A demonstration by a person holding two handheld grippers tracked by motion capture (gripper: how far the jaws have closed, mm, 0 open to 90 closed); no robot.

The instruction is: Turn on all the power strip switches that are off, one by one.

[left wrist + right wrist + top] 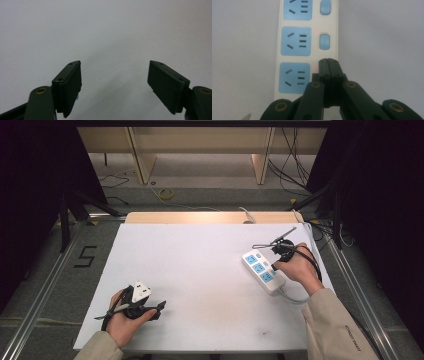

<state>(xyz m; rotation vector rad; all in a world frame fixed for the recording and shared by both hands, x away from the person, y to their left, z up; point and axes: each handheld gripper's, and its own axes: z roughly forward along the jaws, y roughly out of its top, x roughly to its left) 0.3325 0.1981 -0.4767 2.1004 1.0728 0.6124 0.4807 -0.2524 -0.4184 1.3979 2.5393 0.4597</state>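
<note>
While a taped "5" (86, 256) marks the floor, the glossy white plastic power strip (263, 272), oblong with three pale-blue sockets and rounded blue switches, lies on the matte white tabletop (200, 285) at its right side, the right gripper (328, 62) pressed shut over its nearest switch, the left gripper (115, 82) gaping wide, empty.

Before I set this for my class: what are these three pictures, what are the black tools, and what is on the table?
A person sits at a white table with a hand-held two-fingered gripper in each hand. The high view looks down from above; each of the other two comes from a camera riding on one gripper. The left gripper is open over bare table and holds nothing. The right gripper is shut, its tips over the white power strip, where the nearest socket's switch would be. The strip has blue sockets, each with a blue switch. Nothing is held.
</note>
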